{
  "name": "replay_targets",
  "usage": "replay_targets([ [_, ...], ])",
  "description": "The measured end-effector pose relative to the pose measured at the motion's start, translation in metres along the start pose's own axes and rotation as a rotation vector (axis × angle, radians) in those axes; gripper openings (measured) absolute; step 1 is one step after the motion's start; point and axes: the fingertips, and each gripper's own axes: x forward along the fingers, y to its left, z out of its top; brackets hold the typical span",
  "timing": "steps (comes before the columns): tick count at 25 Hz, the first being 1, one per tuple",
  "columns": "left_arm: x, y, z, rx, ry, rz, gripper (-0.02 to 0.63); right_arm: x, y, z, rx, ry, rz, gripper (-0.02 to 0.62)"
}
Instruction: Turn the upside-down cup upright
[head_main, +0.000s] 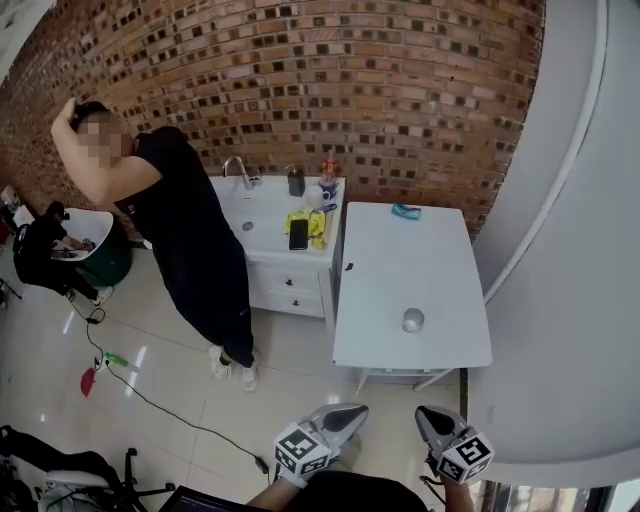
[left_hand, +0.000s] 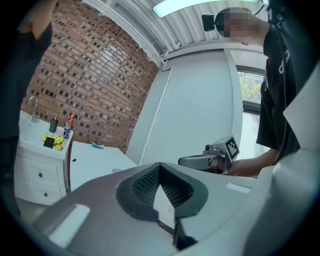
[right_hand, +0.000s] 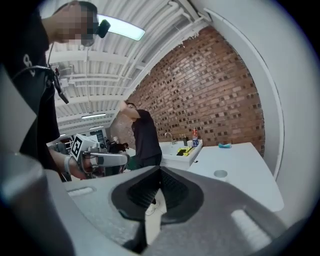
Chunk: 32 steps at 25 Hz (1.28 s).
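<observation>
Well clear of both claws, the cup (head_main: 413, 320) stands on the tabletop (head_main: 400, 262), long axis vertical.
Left claw (head_main: 360, 408) and right claw (head_main: 421, 411) are pinched together, empty; the cup's upward end is unclear.

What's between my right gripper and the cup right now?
Nothing stands there: in the head view, only bare white table and its near edge lie between the right gripper and the cup.

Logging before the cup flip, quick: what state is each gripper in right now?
Left gripper: closed, holding nothing.
Right gripper: closed, holding nothing.
</observation>
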Motion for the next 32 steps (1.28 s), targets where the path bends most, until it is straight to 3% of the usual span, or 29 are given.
replay_targets([
  [7, -0.042, -0.075, -0.040, -0.023, 0.001, -0.020, 0.015, -0.066, 0.071, -0.025, 0.029, -0.080, 0.021, -0.008],
  [16, -0.092, -0.147, -0.063, -0.002, -0.012, -0.047, 0.014, -0.125, 0.140, -0.051, 0.008, -0.108, -0.001, -0.008],
  [26, -0.121, -0.164, -0.047, 0.036, -0.024, -0.066, 0.014, -0.144, 0.176, -0.049, -0.078, -0.097, -0.033, -0.008],
  [32, -0.125, -0.157, -0.033, 0.053, -0.027, -0.073, 0.014, -0.140, 0.172, -0.038, -0.085, -0.096, -0.068, -0.008],
])
